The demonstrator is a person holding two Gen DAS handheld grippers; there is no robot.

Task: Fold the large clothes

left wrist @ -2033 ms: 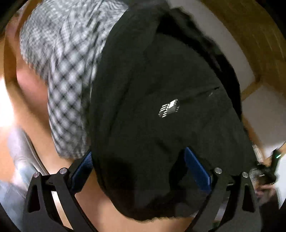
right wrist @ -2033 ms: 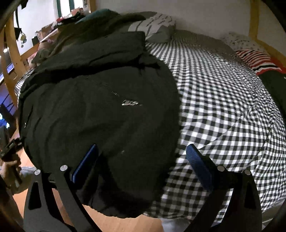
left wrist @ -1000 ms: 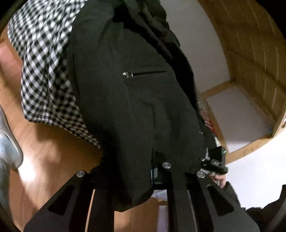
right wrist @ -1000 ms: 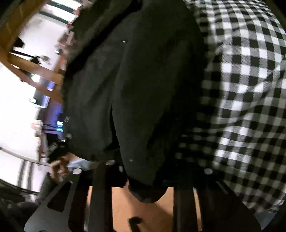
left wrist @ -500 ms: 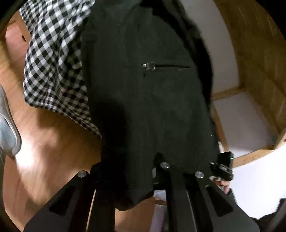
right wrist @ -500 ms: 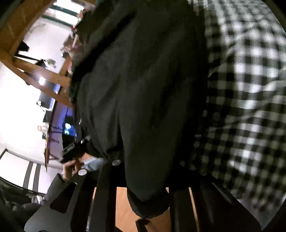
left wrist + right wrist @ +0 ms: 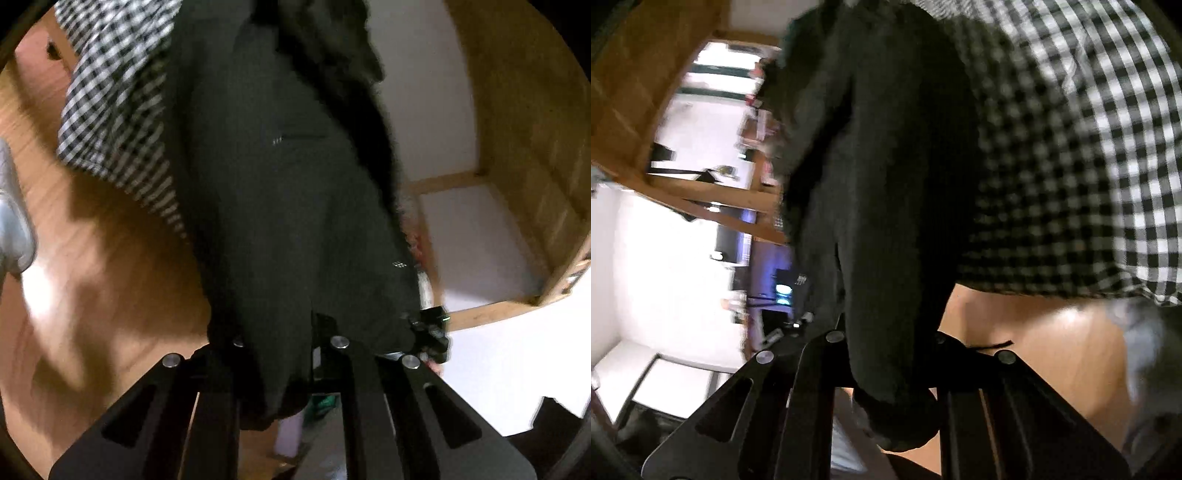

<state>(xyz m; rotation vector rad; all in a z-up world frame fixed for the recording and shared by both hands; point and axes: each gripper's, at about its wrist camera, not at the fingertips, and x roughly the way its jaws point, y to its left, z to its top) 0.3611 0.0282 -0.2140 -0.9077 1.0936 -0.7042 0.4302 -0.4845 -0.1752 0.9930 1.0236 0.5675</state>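
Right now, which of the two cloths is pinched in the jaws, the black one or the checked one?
The black garment: both jaws clamp its hem. The checked sheet just lies beneath it.

A bedroom at home; checked bedspread (image 7: 1071, 129), wooden floor (image 7: 92, 258), wooden bed frame (image 7: 517, 110).

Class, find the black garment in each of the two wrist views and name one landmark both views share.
Left wrist view: the black garment fills the centre, running from the top edge down into the shut left claw.
Right wrist view: it fills the centre-left, its lower edge pinched in the shut right claw.
Shared landmark: the checked bedsheet, upper left there, right side here.
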